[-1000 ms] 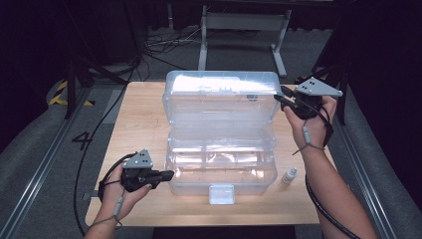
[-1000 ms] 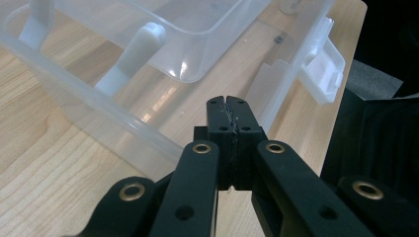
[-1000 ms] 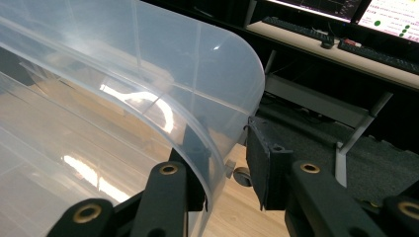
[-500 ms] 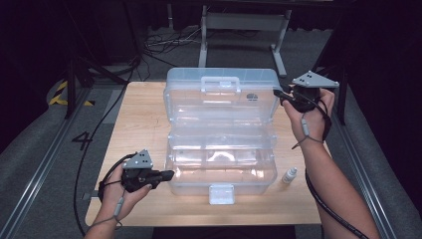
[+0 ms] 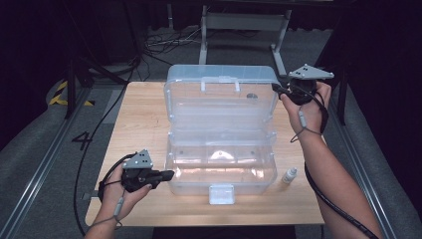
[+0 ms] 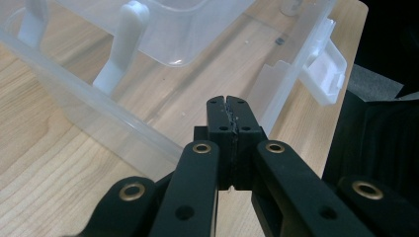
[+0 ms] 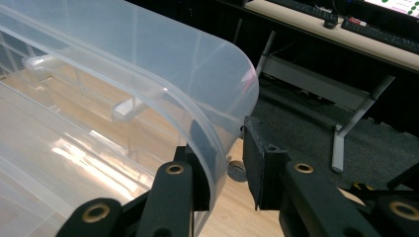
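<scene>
Storage box (image 5: 221,169), of clear plastic, stands in the middle of the wooden table (image 5: 144,117), its front wall with the white latch (image 5: 221,193) close to the near edge and its lid (image 5: 221,97) raised upright on the hinge toward the far edge. Left gripper (image 5: 169,175) rests near the near-left corner of the table with its tips at the box's left end wall; the left gripper view shows its jaws pressed flat together with nothing between them, aimed at the translucent wall and the tray posts inside. Right gripper (image 5: 275,87) is held at the far-right part of the table against the upper right corner of the lid. In the right gripper view the rounded lid edge (image 7: 217,123) passes between the jaws: the left jaw lies behind the plastic, the right jaw stands apart from it with a visible gap, so no clamp is made. These jaws have just been closing around that edge. A small dropper bottle (image 5: 289,175) stands on the table just beside the box's right end, toward the near-right corner, and a small dark disc (image 7: 237,171) lies on the table behind the lid. Judged status: the box is unlatched and fully opened, and nothing shows in the base beyond its own fittings. Remaining, by this reading, is to finish the grip on the lid corner, then either swing the lid down and latch it or steady it while the box is loaded; which of these is intended cannot be told.
</scene>
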A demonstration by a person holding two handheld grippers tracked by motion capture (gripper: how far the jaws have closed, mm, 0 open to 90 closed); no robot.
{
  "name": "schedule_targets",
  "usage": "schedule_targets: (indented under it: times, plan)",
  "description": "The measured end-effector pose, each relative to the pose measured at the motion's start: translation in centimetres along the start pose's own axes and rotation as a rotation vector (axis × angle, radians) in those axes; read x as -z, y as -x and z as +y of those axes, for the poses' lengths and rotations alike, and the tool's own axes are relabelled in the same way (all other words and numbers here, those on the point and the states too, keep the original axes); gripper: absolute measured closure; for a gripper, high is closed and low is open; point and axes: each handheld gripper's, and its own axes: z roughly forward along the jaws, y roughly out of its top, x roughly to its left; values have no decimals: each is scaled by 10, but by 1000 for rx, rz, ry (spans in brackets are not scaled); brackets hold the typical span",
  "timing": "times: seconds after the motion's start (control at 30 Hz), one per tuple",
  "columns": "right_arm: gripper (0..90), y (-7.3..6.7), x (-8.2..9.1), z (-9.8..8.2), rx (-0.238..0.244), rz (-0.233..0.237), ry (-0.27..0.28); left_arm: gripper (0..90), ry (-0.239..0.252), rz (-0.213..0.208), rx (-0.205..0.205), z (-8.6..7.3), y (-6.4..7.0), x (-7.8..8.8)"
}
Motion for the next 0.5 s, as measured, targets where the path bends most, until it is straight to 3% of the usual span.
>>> schedule_targets:
  times: [0.5]
  plan:
    - [761, 8, -16, 6, -20, 2, -38, 900, 0, -3, 1, 0, 0, 0]
